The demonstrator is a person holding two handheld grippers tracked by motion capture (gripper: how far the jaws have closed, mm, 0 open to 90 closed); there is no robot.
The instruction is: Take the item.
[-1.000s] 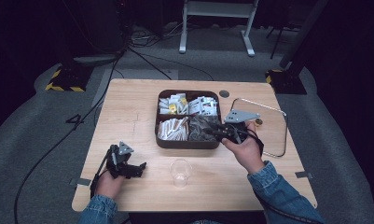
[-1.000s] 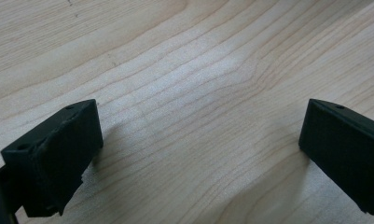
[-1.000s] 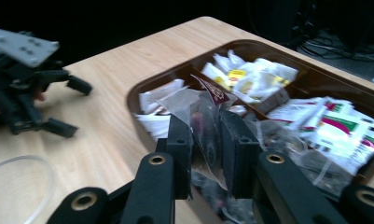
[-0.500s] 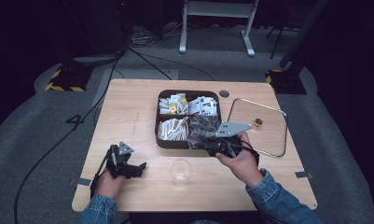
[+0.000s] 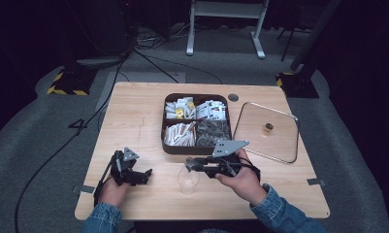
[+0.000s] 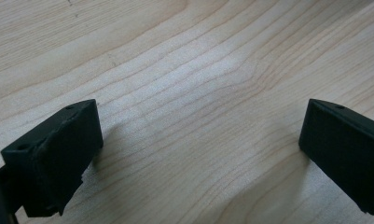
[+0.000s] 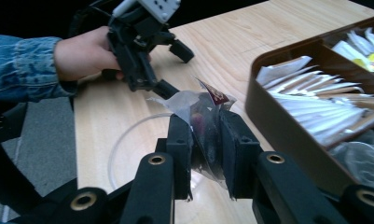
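My right gripper [image 7: 205, 128] is shut on a clear crinkled packet [image 7: 201, 105] with dark and red contents. It holds the packet just above the rim of a clear plastic cup [image 7: 124, 140]. In the high view this gripper [image 5: 189, 165] hangs over the cup [image 5: 187, 180], in front of the brown compartment box [image 5: 164, 141]. The left gripper [image 5: 146, 175] rests on the table at the near left. Its jaws stand wide apart over bare wood [image 6: 198, 140], with nothing between them.
The brown box [image 7: 268, 116] holds several white sachets and clear packets in separate compartments. A glass lid [image 5: 279, 145] with a small brass knob [image 5: 268, 127] lies to the right of it. A round dark grommet [image 5: 233, 97] sits behind the box.
My right gripper has moved left and toward the near edge, from the box's near-right compartment to above the cup, with the packet in it. The left gripper has not moved.
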